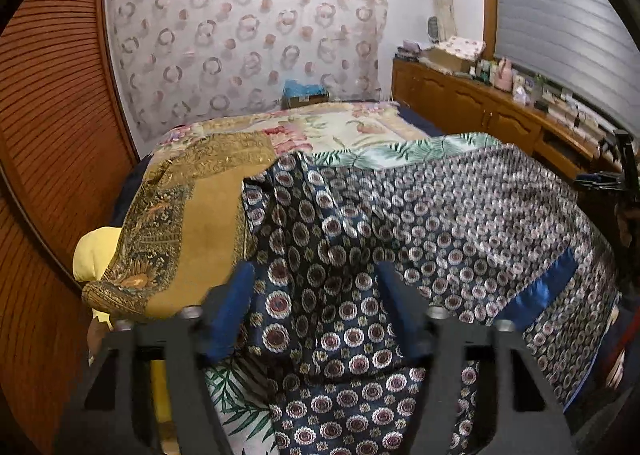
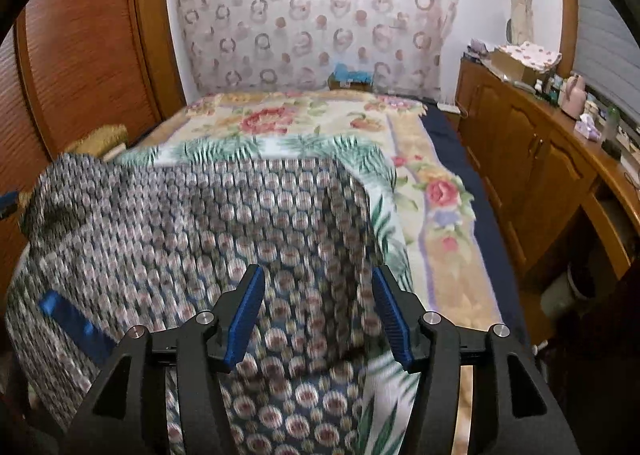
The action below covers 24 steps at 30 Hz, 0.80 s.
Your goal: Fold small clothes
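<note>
Left wrist view: left tongs (image 1: 316,307) spread, nothing pinched; blue pads straddle a fold of the navy medallion-print garment (image 1: 400,223), cloth between them but no visible pressure. Garment lies flat on the bed (image 1: 352,127), directly ahead of and under the tongs, long axis running left-right across the view. A blue ribbon strip (image 1: 536,295) sits on its right part. Mustard patterned cloth (image 1: 180,223) lies just beside it on the left, touching or overlapping the garment's edge, so little room on that side. Far side of the bed is open. Right wrist view: right tongs (image 2: 318,311) also spread, empty; garment's right end (image 2: 224,223) sits between and beyond the pads, image blurred. Its right edge lies just right of the tongs, with palm-print sheet (image 2: 384,215) and floral blanket (image 2: 440,191) bare beyond it. Wooden cabinet (image 2: 520,159) stands well apart, past the bed edge. My read: each hand sits at its own end of the near edge, equally close; next move likely pinches that edge and carries it toward the far edge, where room is free.
</note>
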Available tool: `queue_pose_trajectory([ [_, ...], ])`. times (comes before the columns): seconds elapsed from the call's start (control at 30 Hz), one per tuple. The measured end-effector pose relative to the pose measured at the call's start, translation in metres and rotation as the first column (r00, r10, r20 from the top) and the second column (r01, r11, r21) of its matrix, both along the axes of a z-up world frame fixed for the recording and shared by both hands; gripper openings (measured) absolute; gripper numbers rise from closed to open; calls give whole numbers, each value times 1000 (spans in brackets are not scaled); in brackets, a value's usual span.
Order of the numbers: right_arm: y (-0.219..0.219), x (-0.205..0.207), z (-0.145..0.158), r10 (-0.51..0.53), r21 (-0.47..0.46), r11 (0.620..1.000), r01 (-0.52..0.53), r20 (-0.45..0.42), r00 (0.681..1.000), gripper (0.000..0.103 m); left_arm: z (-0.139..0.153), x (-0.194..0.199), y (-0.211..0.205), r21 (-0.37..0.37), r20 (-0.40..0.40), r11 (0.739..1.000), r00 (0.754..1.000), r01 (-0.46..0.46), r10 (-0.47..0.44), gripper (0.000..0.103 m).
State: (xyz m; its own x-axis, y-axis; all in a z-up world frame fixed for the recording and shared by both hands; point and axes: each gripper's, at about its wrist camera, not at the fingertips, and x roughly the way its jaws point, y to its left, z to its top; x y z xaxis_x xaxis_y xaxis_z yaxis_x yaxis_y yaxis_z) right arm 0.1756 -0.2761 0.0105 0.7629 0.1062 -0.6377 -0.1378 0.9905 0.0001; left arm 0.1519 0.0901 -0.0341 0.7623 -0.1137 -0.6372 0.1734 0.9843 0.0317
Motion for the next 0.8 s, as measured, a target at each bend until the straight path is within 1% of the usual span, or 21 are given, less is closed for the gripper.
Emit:
queue_pose_trajectory([
  [0.03,2,4,-3,4,-11,1000,-4,-8,1000,58,-1,1,1,4,-2,1000,1000,-3,3,51],
  [0.07,1,3,-5,6,-19,1000,-6,-17,1000,58,-3,2,1,8,-5,1000,1000,-8,8,51],
  [0.27,-11,10,-12,-16,-1,1000,16,-77,997,58,-17,13,2,27,-48,999,998,-27,28,50],
  [0.33,-12,12,-15,-31,-10,999,30,-89,996,58,-23,17,4,48,-58,998,997,-48,50,50],
  [0.4,-18,15,-15,-52,-15,999,51,-93,994,58,-28,19,6,47,-68,997,996,-57,60,50],
  [0.43,-21,15,-16,-62,-13,998,62,-93,994,58,-29,19,8,43,-70,997,996,-57,60,47],
  [0.47,-24,14,-17,-74,-13,997,73,-92,993,58,-30,19,8,43,-69,997,996,-57,60,39],
  [0.5,-28,14,-15,-85,-10,996,85,-91,992,58,-31,18,8,51,-64,997,996,-60,63,21],
  [0.53,-30,15,-15,-87,-7,996,87,-93,992,58,-30,18,8,56,-62,996,996,-63,66,12],
  [0.6,-33,17,-15,-80,-4,997,80,-100,992,58,-27,17,8,45,-58,997,997,-56,58,6],
  [0.63,-32,18,-16,-74,-8,997,74,-107,992,56,-25,15,8,42,-50,998,997,-53,56,4],
  [0.67,-31,20,-17,-62,-12,998,61,-116,991,43,-22,13,7,40,-37,998,998,-52,53,4],
  [0.7,-21,29,-23,-53,-19,999,51,-125,991,33,-16,9,5,38,-17,998,998,-51,52,4],
  [0.73,-18,30,-23,-56,-38,998,52,-120,991,32,-11,7,4,28,-2,998,999,-49,49,3],
  [0.77,-17,31,-23,-59,-50,997,54,-109,992,26,-6,6,4,12,7,999,999,-42,42,3],
  [0.8,-16,35,-23,-48,-44,998,44,-107,993,10,-2,4,3,-4,14,999,999,-36,36,3],
])
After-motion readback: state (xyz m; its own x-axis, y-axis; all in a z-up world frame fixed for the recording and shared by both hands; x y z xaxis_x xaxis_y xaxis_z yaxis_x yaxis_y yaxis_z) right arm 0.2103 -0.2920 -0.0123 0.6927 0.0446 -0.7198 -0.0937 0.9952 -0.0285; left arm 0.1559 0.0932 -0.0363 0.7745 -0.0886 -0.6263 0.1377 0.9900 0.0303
